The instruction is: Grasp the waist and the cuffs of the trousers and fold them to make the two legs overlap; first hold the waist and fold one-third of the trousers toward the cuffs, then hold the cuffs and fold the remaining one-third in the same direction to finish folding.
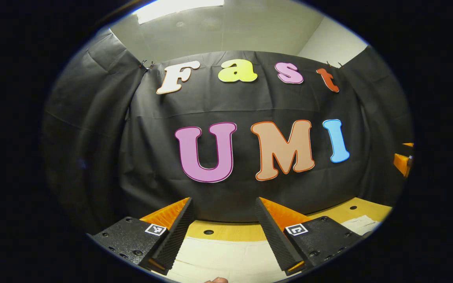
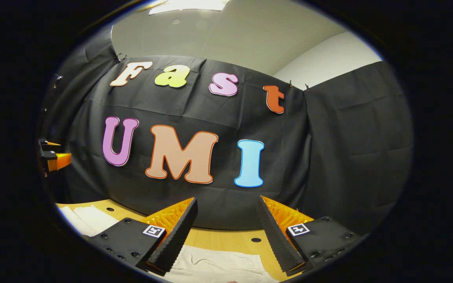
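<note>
A black cloth wall closes off the booth behind a pale yellow wooden desk (image 1: 246,232) drilled with small round holes, and a white ceiling shows above. On the desk lie the off-white cloth trousers (image 1: 226,257), spread flat below both tools; in the right gripper view the same fabric (image 2: 218,265) shows a few soft creases beneath the fingers. The left tool (image 1: 223,236) hangs above the cloth with its fingers wide apart and nothing between them. The right tool (image 2: 226,236) is likewise spread and empty, raised over the fabric. Judging by this, no grasp is made yet and I cannot tell whether any fold is in, since too little of the garment is in sight; the folding appears mostly ahead.
</note>
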Motion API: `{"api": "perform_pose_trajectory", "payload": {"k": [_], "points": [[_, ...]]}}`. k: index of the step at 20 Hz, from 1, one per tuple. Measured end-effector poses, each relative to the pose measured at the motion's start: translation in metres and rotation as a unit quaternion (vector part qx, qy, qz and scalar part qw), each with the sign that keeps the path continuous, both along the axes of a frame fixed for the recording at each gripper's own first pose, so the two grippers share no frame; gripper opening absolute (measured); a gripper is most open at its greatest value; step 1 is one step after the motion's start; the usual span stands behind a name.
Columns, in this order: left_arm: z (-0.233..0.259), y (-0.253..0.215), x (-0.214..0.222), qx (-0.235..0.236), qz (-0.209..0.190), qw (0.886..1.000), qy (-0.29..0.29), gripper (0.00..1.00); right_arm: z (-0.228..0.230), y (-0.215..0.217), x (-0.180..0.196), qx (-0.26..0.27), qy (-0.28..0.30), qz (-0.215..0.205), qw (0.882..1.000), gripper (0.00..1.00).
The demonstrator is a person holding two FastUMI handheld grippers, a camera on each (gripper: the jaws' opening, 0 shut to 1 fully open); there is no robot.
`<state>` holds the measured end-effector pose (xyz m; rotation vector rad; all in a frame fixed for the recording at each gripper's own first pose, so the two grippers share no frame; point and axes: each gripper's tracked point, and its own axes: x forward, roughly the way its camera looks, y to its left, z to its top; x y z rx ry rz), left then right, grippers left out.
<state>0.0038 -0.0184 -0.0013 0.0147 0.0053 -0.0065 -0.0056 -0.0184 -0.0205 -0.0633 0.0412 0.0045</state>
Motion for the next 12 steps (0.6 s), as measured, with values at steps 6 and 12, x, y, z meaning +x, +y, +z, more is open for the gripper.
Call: {"api": "perform_pose_trajectory", "payload": {"k": [6,12], "points": [[-0.0037,-0.0004,0.0001,0.004,0.003,1.000,0.004,0.93,-0.0050,0.0002,0.0008,0.005,0.005,0.001,1.000,0.96],[-0.0066,-0.0010,0.0035,0.005,0.004,1.000,0.007,0.93,-0.0090,0.0018,0.0022,0.010,0.008,0.004,1.000,0.96]]}}
